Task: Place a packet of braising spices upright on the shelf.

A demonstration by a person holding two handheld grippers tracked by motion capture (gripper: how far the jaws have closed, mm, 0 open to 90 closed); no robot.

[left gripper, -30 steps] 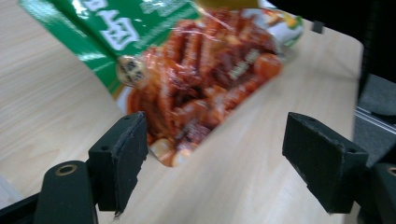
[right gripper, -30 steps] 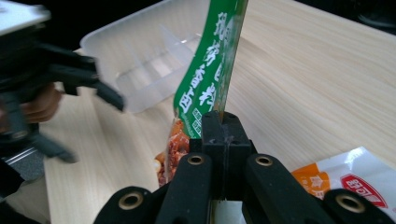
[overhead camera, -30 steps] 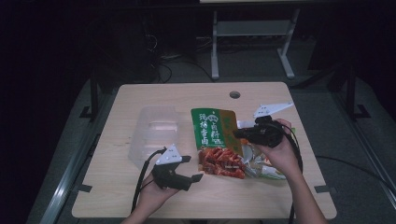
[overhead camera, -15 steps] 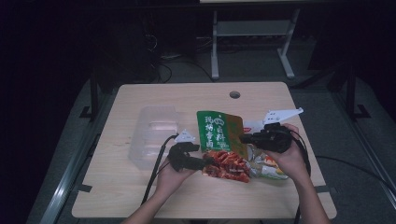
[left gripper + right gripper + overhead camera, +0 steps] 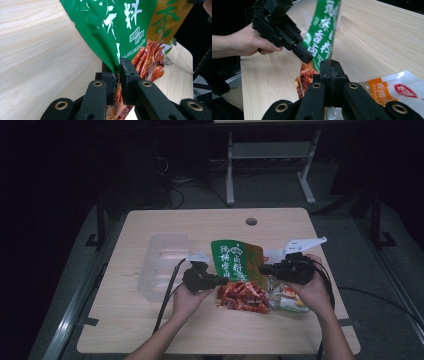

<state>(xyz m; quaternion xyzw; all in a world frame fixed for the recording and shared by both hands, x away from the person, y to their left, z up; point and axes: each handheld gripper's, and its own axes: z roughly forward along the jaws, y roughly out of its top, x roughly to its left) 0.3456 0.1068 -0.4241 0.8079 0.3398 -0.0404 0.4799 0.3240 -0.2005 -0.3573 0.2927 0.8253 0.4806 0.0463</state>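
Dark floor and a metal stand surround the pale wooden table [image 5: 150, 330], which has a round cable hole near its far edge. On the table's left half lies a clear plastic tray [image 5: 160, 267], with nothing visible inside it. Right of centre, the green snack bag [image 5: 231, 260] is held up off the table between both grippers; it is glossy green with white characters and an orange-yellow band on its right side, and its clear lower part shows red, stick-like pieces [image 5: 245, 296]. Just right of it, an orange-and-white packet [image 5: 287, 300] lies flat on the wood. The left gripper [image 5: 117, 72] has just been closing its jaws, which now pinch the bag's left lower edge. The right gripper [image 5: 331, 65] is clamped tight on the bag's right edge, jaws together on the thin film.
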